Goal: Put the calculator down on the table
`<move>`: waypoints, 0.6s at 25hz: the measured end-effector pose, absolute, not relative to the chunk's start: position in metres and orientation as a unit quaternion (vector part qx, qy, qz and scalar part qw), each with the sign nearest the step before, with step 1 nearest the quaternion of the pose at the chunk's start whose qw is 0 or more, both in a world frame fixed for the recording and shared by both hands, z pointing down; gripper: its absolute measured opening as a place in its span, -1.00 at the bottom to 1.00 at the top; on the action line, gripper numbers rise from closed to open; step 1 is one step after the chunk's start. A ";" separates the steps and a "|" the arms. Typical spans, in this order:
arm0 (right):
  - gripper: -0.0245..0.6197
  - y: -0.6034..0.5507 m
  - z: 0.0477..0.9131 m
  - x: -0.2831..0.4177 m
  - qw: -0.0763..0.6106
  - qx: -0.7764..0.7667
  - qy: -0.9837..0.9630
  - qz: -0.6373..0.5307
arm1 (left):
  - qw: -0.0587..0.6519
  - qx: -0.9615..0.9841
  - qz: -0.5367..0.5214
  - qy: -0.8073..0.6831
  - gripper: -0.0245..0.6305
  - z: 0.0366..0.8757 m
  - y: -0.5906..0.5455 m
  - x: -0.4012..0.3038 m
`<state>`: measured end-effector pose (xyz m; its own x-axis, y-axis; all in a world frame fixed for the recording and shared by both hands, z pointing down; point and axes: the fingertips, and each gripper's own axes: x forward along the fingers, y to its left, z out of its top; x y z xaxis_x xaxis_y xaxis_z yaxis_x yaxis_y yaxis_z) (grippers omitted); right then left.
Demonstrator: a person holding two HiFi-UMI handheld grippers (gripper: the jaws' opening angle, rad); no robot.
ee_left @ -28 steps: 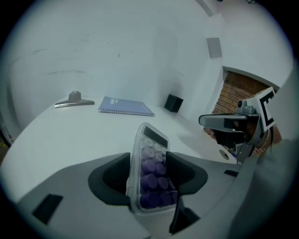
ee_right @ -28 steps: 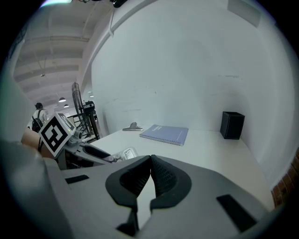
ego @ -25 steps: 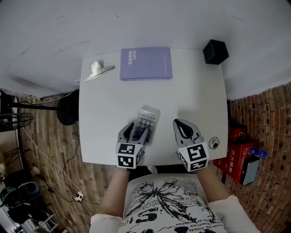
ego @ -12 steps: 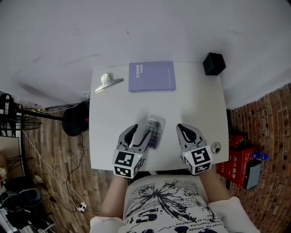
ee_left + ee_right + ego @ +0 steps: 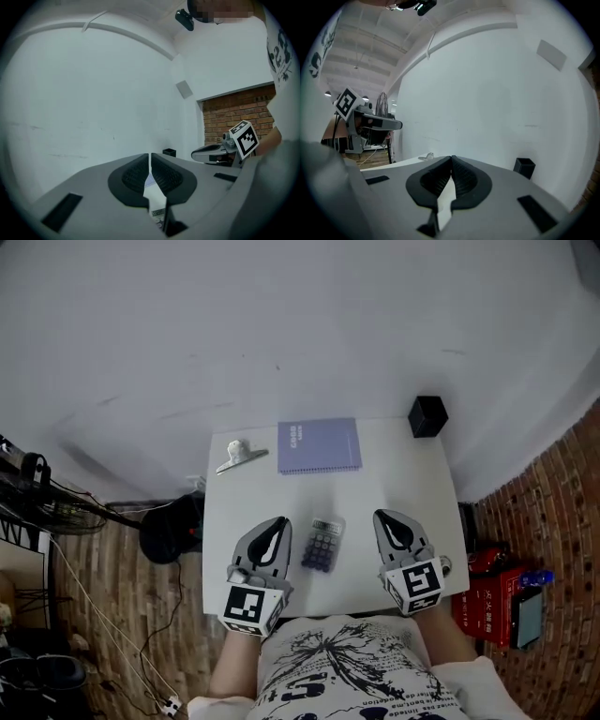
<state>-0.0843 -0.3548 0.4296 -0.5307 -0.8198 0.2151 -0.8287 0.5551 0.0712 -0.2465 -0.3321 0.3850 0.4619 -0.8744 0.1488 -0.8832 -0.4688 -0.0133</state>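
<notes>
Two claws are pressed together and empty, the left claw [image 5: 277,522] having just closed on nothing, and the calculator [image 5: 323,545] lies flat on the table [image 5: 398,474] between it and the right claw [image 5: 388,517]: probably light, stiff and slick, best pinched across its long edges.

Grey calculator [image 5: 323,544] flat on table [image 5: 403,474]

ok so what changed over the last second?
The left gripper has come off the calculator, which now lies flat on the table between both grippers, touching neither. Its jaws have just been closing and are shut on nothing. Both grippers have risen and drawn back toward the near edge. Unchanged: right gripper shut and empty; notebook, clip and black box at the far edge.
</notes>
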 end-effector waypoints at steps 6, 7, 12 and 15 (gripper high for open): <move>-0.88 -0.335 0.401 -0.077 0.092 0.474 -0.875 -0.016 | 0.006 0.860 0.049 -0.508 -0.88 0.362 -0.312 -0.249; -0.88 -0.332 0.400 -0.076 0.091 0.474 -0.876 -0.021 | 0.004 0.862 0.048 -0.505 -0.88 0.361 -0.309 -0.248; -0.88 -0.320 0.396 -0.069 0.081 0.473 -0.877 -0.025 | 0.004 0.869 0.045 -0.494 -0.88 0.359 -0.299 -0.240; -0.88 -0.316 0.394 -0.068 0.077 0.470 -0.879 -0.029 | 0.007 0.871 0.039 -0.489 -0.88 0.358 -0.295 -0.238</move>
<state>-0.0684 -0.3159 0.3937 -0.5464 -0.8304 0.1087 -0.8214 0.5567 0.1241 -0.2377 -0.2954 0.3583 0.5182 -0.8519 0.0751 -0.8531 -0.5212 -0.0255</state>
